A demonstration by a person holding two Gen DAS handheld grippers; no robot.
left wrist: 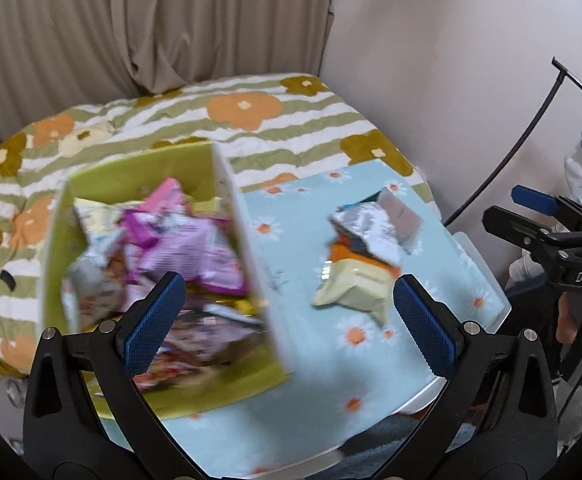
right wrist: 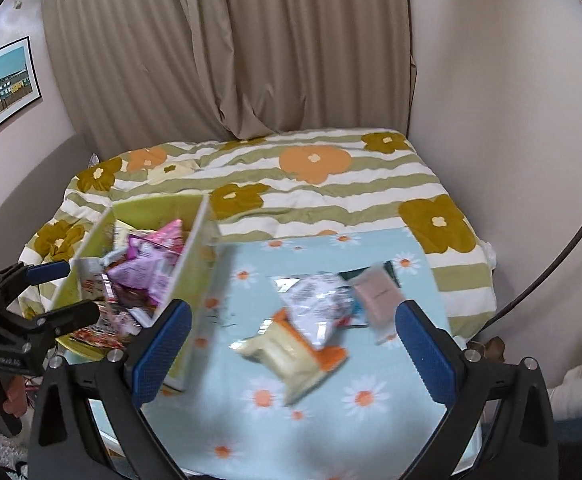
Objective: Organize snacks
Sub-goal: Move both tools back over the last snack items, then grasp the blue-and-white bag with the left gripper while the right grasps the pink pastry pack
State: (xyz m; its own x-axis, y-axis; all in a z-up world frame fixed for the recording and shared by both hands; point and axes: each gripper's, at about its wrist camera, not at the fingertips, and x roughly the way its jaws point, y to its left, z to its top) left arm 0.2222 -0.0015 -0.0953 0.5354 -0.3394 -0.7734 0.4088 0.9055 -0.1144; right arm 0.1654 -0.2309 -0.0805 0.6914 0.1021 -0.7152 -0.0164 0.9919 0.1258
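A green box [left wrist: 131,178] [right wrist: 155,206] stands on the left of a small table and is full of snack packets, mostly pink and purple ones [left wrist: 187,244] [right wrist: 147,264]. A loose pile lies to its right: a pale yellow packet [left wrist: 355,284] [right wrist: 287,356], a silver packet [left wrist: 367,228] [right wrist: 315,304] and a beige packet [left wrist: 401,212] [right wrist: 379,296]. My left gripper [left wrist: 291,324] is open and empty above the box's right wall. My right gripper [right wrist: 295,352] is open and empty above the loose pile.
The table has a light blue daisy cloth [left wrist: 283,416] [right wrist: 331,432]. Behind it is a bed with a green striped flower quilt [left wrist: 275,128] [right wrist: 331,184], a beige curtain [right wrist: 231,48] and a wall. The right gripper shows at the right edge of the left wrist view [left wrist: 563,248].
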